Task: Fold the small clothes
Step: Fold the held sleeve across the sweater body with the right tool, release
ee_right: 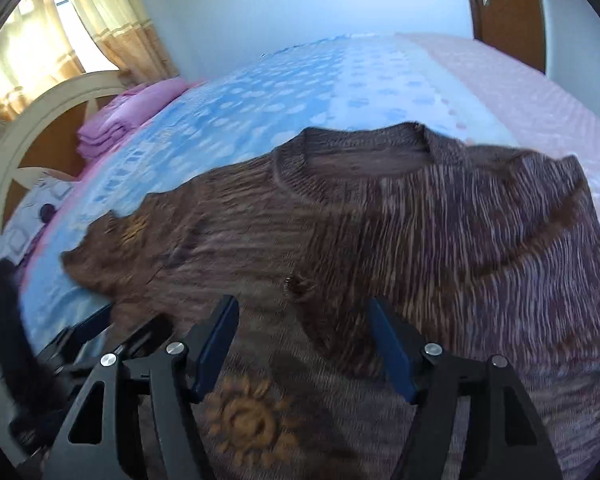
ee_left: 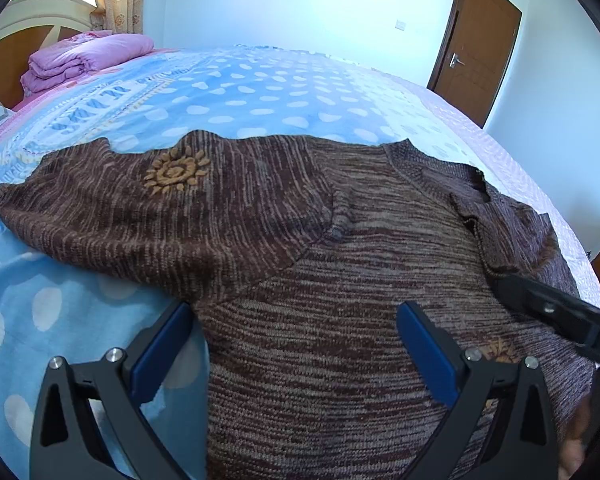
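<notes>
A small brown knit sweater (ee_left: pixel 340 272) with orange sun patches lies spread on the bed. One sleeve with a sun patch (ee_left: pixel 176 172) stretches to the left. My left gripper (ee_left: pixel 296 320) is open and empty, low over the sweater's body near the left armpit. The right gripper's black finger (ee_left: pixel 556 308) shows at the right edge over the sweater. In the right wrist view the sweater (ee_right: pixel 420 232) shows its collar (ee_right: pixel 364 148) at the far side and a sun patch (ee_right: pixel 248 424) close below. My right gripper (ee_right: pixel 302 320) is open and empty just above the cloth.
The bed has a blue spotted blanket (ee_left: pixel 240 92) and a pink sheet (ee_right: pixel 520 92) at the far side. Folded purple bedding (ee_left: pixel 80 60) lies by the headboard (ee_right: pixel 32 128). A brown door (ee_left: pixel 476 40) and curtains (ee_right: pixel 72 20) stand behind.
</notes>
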Demonstrator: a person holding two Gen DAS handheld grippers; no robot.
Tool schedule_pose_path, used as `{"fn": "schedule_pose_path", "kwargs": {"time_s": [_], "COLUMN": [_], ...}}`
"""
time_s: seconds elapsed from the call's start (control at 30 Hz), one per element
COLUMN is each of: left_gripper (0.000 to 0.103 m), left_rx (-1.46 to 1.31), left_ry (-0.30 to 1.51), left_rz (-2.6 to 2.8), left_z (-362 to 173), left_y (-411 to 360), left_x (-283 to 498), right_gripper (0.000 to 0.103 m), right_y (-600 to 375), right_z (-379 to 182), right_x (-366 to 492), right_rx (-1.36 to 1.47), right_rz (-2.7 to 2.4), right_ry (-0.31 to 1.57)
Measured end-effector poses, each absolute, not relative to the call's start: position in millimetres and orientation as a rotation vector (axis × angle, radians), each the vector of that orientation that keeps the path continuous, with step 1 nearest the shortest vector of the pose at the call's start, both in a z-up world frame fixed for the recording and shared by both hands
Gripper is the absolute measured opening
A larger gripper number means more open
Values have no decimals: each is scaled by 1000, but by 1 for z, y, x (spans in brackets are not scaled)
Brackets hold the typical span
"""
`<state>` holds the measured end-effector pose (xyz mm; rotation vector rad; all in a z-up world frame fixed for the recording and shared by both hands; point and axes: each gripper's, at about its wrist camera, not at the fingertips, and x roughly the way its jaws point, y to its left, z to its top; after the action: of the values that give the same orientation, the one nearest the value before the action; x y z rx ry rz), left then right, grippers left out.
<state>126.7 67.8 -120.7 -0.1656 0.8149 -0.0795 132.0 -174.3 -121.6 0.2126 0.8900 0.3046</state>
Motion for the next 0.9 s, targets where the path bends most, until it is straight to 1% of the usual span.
{"fn": "schedule_pose_path", "kwargs": {"time_s": [0.07,0.13,0.27,0.33,0.37,0.4,0.43,0.47,0.5,0.6,0.67,0.77,0.9], "left_gripper": [103,103,103,103,103,103,103,103,103,103,103,103,103], "left_rx": [-166,-165,-165,-165,-166,-166,-167,-168,-171,-177,-178,-178,-177], "left_ry": [815,815,815,815,815,815,814,812,811,807,806,807,806], "left_rz": [-79,-79,-79,-79,-80,-80,-81,-82,-84,-89,-90,-90,-90], "left_z": [-121,-121,-121,-121,-121,-121,-121,-121,-121,-120,-120,-120,-121], "left_y": [68,68,68,68,68,68,68,68,68,68,69,69,70], "left_x": [127,127,127,127,127,126,126,126,126,127,126,127,126], "right_gripper": [68,65,57,41,36,27,23,23,23,28,29,29,29], "right_y": [-190,-206,-210,-192,-181,-175,-168,-160,-154,-134,-128,-145,-209], "right_z": [-108,-96,-97,-107,-114,-120,-129,-135,-135,-133,-130,-113,-92], "right_x": [126,130,165,184,193,199,205,208,207,205,204,199,188], "right_rx": [251,278,301,244,213,191,171,154,128,56,22,86,146], "right_rz": [273,190,135,141,148,149,147,136,118,166,236,237,71], "right_ry": [813,768,790,832,860,888,926,943,916,896,889,828,722]}}
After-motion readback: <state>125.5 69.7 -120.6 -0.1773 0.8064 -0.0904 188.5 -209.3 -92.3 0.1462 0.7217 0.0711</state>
